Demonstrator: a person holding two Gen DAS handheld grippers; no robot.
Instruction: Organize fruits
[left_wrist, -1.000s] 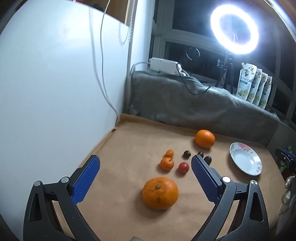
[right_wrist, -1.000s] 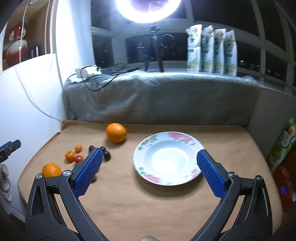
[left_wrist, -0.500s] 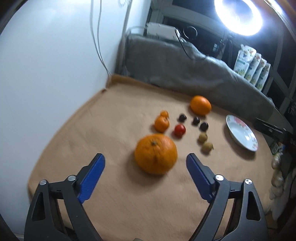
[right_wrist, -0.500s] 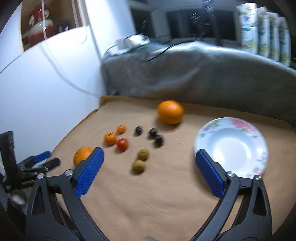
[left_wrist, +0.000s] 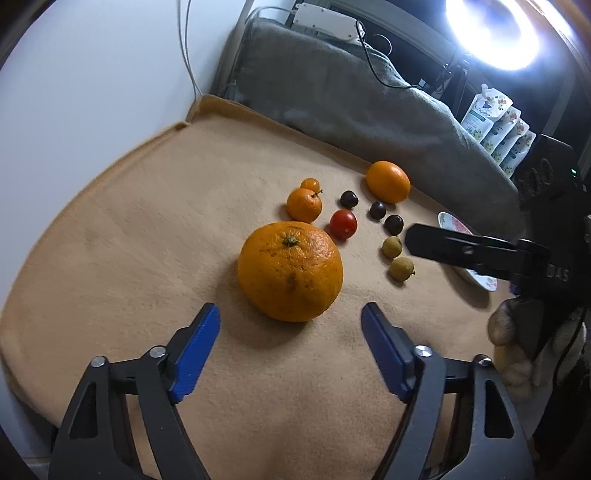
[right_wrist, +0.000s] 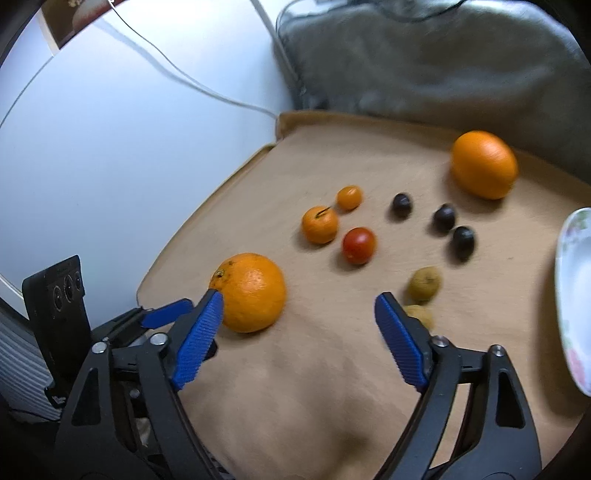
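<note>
Left gripper lower, nearer big orange.

Large orange: deep orange, green stem scar. Smooth orange: bright orange. Tomato: red. Three berries: near-black. Two longans: yellow-brown. Cloth: plain tan. Plate: white, pink-green floral rim. Pads: blue; gripper frames black. Blanket: grey.

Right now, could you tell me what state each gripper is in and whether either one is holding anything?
Left gripper: open and closing, holding nothing; the large orange lies just ahead of it.
Right gripper: open and closing, holding nothing.
</note>
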